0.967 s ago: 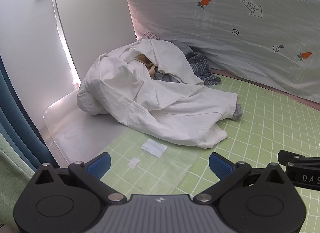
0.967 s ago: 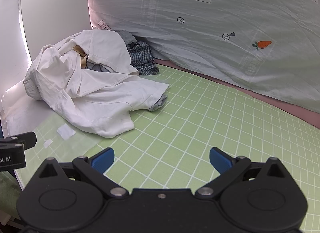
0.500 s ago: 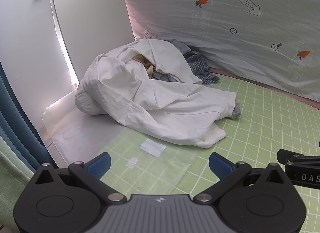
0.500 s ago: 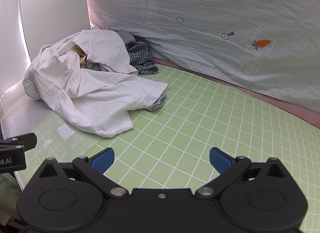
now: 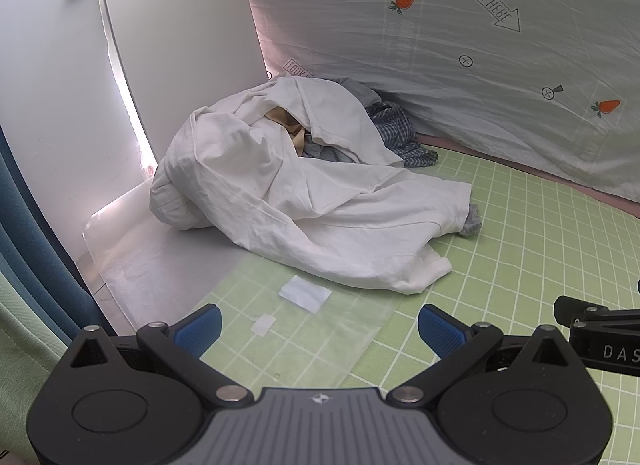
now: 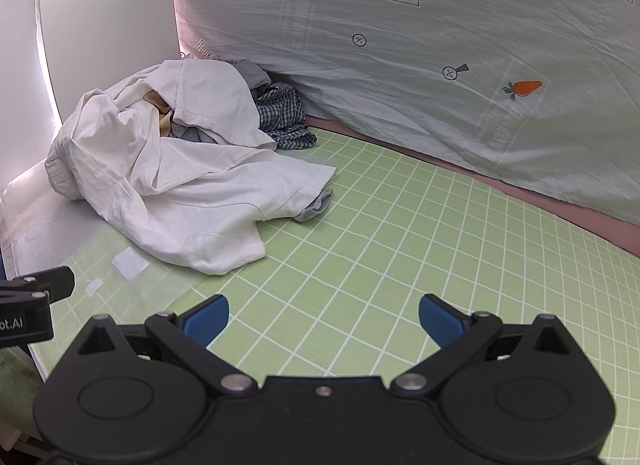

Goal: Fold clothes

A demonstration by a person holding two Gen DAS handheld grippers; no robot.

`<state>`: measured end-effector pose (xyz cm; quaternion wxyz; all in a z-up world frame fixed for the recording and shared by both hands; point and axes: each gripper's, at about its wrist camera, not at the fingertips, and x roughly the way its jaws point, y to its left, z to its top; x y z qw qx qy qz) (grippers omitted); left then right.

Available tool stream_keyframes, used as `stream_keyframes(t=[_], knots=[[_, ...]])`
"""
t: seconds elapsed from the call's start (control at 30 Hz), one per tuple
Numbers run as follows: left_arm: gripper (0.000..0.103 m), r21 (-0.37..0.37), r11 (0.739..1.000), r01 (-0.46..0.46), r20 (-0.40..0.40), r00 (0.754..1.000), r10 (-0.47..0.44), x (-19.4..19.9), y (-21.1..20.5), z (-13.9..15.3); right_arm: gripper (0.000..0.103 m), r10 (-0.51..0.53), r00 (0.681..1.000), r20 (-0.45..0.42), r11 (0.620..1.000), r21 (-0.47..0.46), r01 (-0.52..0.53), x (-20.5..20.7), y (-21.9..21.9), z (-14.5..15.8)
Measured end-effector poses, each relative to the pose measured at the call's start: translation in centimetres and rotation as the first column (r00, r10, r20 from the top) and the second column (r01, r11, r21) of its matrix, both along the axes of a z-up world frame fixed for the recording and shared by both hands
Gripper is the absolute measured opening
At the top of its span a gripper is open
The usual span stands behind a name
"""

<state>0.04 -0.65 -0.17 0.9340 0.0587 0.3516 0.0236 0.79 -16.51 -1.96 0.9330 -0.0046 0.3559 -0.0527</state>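
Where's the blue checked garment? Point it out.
The blue checked garment lies at the far back of the clothes pile, on the pile's right side in both views, tucked behind the white shirt and against the foot of the carrot-print sheet.

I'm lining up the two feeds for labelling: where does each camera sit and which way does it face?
Left wrist: on the left gripper, facing the white shirt pile; its open fingers show, and the right gripper's tip.
Right wrist: on the right gripper, facing the green grid mat; open fingers, left gripper's tip.
Shared: shirt, checked garment, carrot-print sheet.
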Motion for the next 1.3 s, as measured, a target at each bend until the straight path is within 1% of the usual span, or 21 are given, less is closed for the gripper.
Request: stream_keyframes(t=[1.03,1.3], knots=[[0.103,-0.009,1.0,0.006,-0.006,1.0,-0.006,0.12,0.24,-0.21,0.102,-0.009,1.0,0.001,1.0,0.004,0.009,0.19,-0.11,0.22],[0.103,-0.008,1.0,0.017,-0.012,1.0,-0.017,0.69,0.53,-0.3,0.102,-0.017,1.0,0.002,1.0,0.003,0.017,0.5,-0.16,0.14]])
